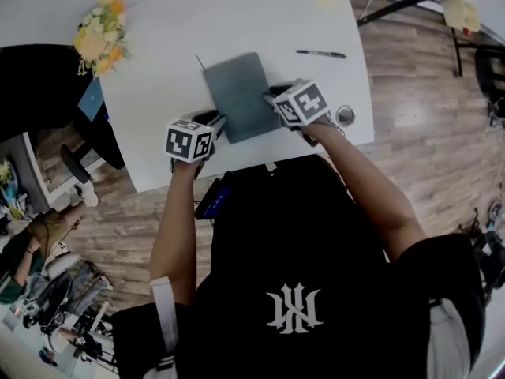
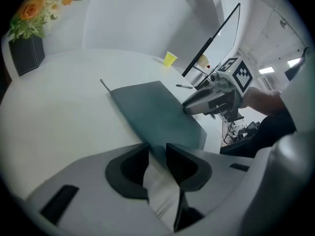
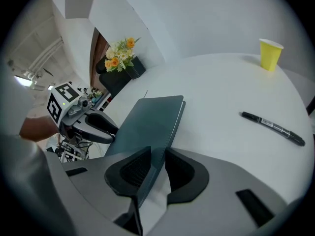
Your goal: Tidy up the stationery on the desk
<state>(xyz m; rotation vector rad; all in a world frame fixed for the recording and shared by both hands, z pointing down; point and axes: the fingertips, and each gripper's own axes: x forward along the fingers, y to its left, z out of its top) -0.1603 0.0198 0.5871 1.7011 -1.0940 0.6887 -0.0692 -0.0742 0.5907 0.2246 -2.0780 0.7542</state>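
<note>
A dark grey-green notebook (image 1: 239, 95) lies closed in the middle of the white desk (image 1: 260, 14), a thin ribbon sticking out of its far corner. My left gripper (image 1: 207, 129) grips its near left corner. In the left gripper view the notebook (image 2: 152, 109) runs between the pads of that gripper (image 2: 157, 151). My right gripper (image 1: 276, 101) is shut on the near right edge, where the cover (image 3: 150, 119) sits clamped between its pads (image 3: 157, 156). A black pen (image 1: 321, 54) lies beyond it to the right.
A yellow paper cup (image 3: 269, 54) stands at the desk's far side. A flower arrangement (image 1: 99, 34) in a black pot sits at the far left corner. A small round metal object (image 1: 345, 115) lies near the right front edge. Wooden floor surrounds the desk.
</note>
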